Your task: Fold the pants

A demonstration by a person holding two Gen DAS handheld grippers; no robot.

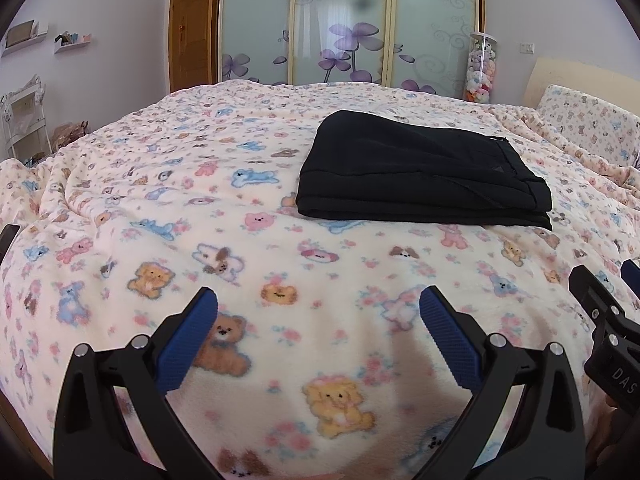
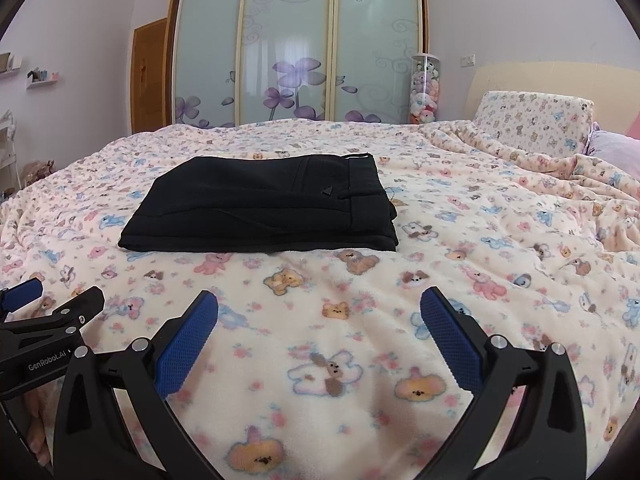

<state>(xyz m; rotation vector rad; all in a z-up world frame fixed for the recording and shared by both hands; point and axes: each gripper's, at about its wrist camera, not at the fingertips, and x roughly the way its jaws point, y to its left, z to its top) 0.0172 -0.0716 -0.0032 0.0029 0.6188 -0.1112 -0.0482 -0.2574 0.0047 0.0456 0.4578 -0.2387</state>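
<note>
Black pants (image 1: 420, 172) lie folded into a flat rectangular stack on the bear-print blanket (image 1: 200, 208), waistband at the right end. They also show in the right wrist view (image 2: 264, 204). My left gripper (image 1: 318, 308) is open and empty, held above the blanket near the bed's front edge, apart from the pants. My right gripper (image 2: 319, 308) is open and empty, also short of the pants. The right gripper shows at the right edge of the left wrist view (image 1: 604, 320); the left gripper shows at the left edge of the right wrist view (image 2: 52, 312).
A pillow (image 2: 532, 124) and headboard (image 2: 560, 76) are at the right. A sliding wardrobe (image 2: 296, 52) with purple flowers stands behind the bed. A clear tube of plush toys (image 2: 425, 88) stands beside it. A wooden door (image 2: 150, 76) and wall shelves (image 1: 72, 42) are at the left.
</note>
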